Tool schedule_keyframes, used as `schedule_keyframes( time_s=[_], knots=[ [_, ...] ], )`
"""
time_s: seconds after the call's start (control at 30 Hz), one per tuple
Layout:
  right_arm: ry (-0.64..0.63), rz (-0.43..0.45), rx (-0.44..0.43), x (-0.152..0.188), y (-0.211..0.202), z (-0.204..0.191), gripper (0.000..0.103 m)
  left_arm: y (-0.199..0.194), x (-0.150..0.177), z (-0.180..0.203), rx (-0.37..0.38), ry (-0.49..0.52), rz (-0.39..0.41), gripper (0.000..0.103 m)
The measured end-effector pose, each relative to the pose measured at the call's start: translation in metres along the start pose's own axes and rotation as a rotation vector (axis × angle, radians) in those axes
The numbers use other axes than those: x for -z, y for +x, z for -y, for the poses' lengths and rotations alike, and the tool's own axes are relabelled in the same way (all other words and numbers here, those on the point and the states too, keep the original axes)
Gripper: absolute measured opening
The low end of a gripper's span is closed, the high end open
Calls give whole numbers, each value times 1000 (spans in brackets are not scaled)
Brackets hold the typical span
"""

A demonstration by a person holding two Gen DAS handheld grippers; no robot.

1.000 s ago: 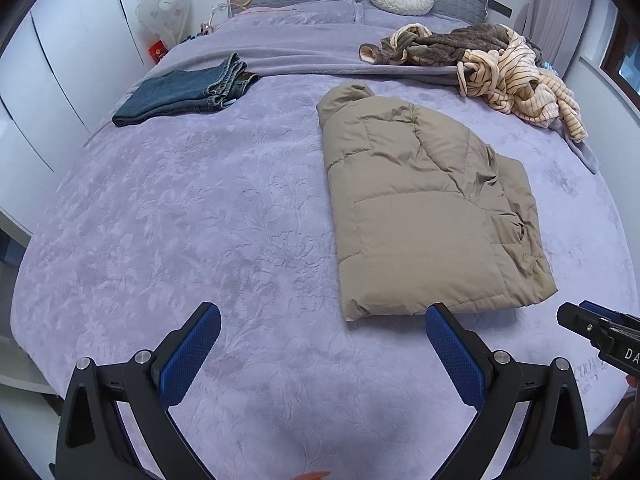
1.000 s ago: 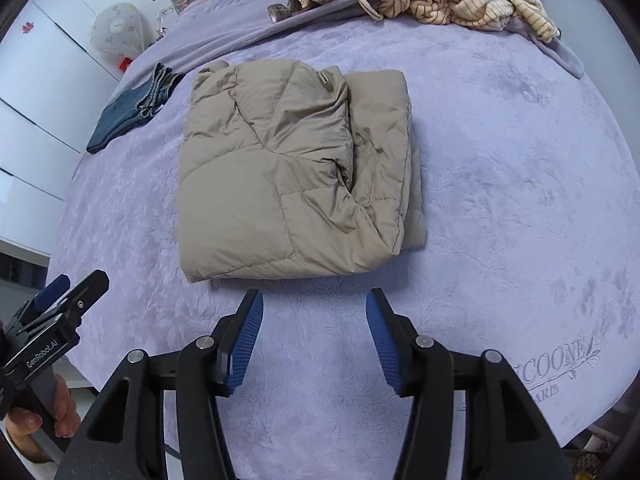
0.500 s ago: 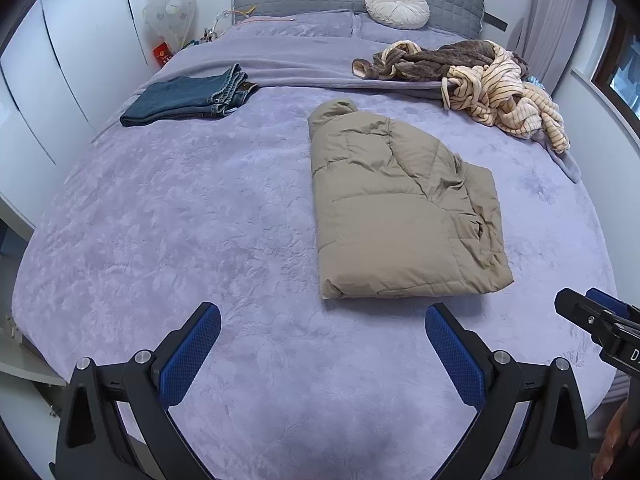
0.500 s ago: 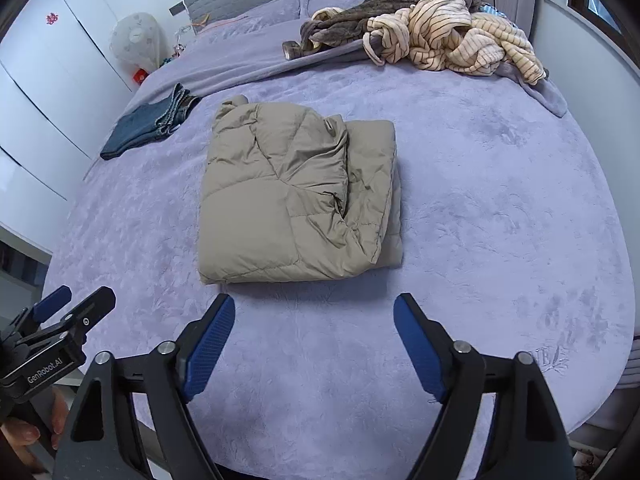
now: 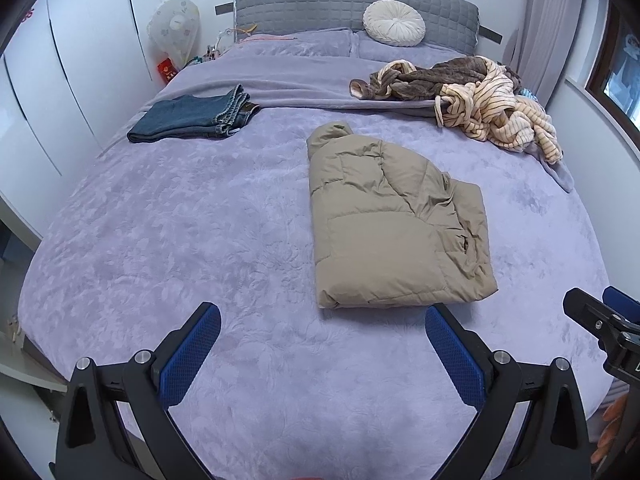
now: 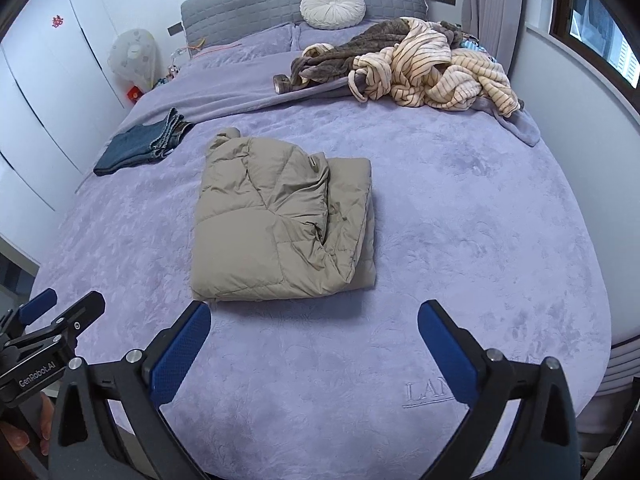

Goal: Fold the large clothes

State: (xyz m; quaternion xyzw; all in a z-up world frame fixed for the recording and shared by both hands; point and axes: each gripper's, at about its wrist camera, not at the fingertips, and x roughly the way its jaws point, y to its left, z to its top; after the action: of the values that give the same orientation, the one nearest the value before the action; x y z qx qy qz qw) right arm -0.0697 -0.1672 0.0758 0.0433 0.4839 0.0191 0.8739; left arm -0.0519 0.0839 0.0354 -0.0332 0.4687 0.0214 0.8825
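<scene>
A tan puffer jacket (image 5: 392,224) (image 6: 280,228) lies folded into a thick rectangle in the middle of the purple bed. My left gripper (image 5: 320,344) hovers above the bed's near edge, open, nothing between its blue pads. To its right my right gripper (image 6: 314,340) hangs just short of the jacket's near edge; its jaws are opening wide and hold nothing. Each gripper's fingers show at the side of the other's view. Folded jeans (image 5: 196,118) (image 6: 140,146) rest at the far left. A heap of striped and brown clothes (image 5: 480,100) (image 6: 412,64) sits at the far right.
The purple bedspread (image 5: 180,240) covers the whole bed, with a grey headboard (image 5: 340,4) and a round white cushion (image 5: 394,28) at the far end. White wardrobe doors (image 5: 60,80) stand at the left, a curtain and window (image 6: 592,24) at the right.
Both grippers have risen and drawn back from the jacket, which looks smaller now. The right gripper's jaws have spread from half apart to wide. The jacket lies unmoved.
</scene>
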Motion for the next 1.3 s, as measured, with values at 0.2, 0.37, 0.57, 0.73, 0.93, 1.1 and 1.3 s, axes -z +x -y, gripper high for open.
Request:
schedule_keyframes(
  time_s=[0.2,0.37,0.57,0.73,0.93,1.1,1.3],
  knots=[
    [-7,12,3,0,-6,-2,103,-8,3,0,-6,-5,13,102],
    [-12,6,5,3,-9,-2,103,-10,6,0,-14,-11,15,102],
    [-13,7,7,5,-10,-2,103,-11,7,-1,-16,-11,16,102],
    [-12,7,7,6,-10,-2,103,-12,8,-1,-16,-11,19,102],
    [-12,7,6,6,-10,-2,103,-13,8,0,-18,-12,18,102],
    [-12,6,7,6,-10,-2,103,-12,8,0,-18,-11,19,102],
    [-11,6,7,6,-10,-2,103,-13,9,-1,-19,-11,18,102]
  ],
)
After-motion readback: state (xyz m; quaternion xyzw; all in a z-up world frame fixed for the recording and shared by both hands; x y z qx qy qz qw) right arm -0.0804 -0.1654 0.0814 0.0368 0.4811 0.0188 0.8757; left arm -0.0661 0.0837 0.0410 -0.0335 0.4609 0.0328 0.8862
